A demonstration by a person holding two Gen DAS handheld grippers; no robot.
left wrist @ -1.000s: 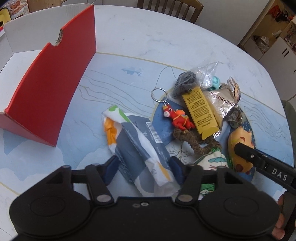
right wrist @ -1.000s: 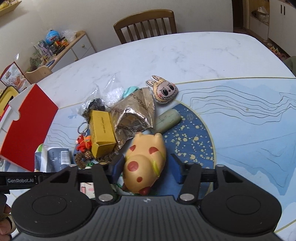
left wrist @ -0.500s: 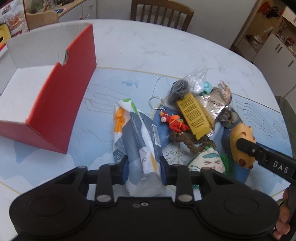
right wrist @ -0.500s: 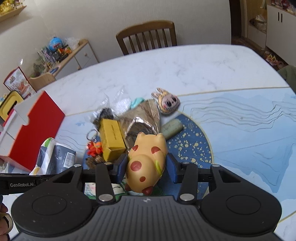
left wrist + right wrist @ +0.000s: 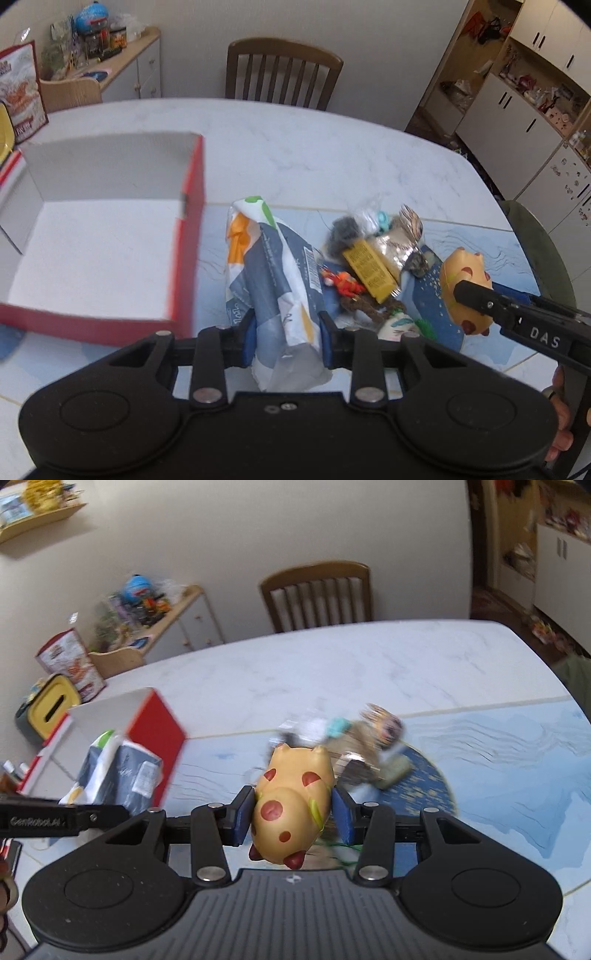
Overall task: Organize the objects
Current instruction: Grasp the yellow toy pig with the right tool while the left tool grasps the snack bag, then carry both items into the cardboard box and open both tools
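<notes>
Both grippers close and lift now! The left gripper (image 5: 284, 338) raises the tissue pack (image 5: 275, 273); the right gripper (image 5: 293, 814) hoists the spotted toy (image 5: 293, 801) off the table.

left wrist: faces table (image 5: 295, 147) | right wrist: same | shared: box (image 5: 192, 229)
</notes>
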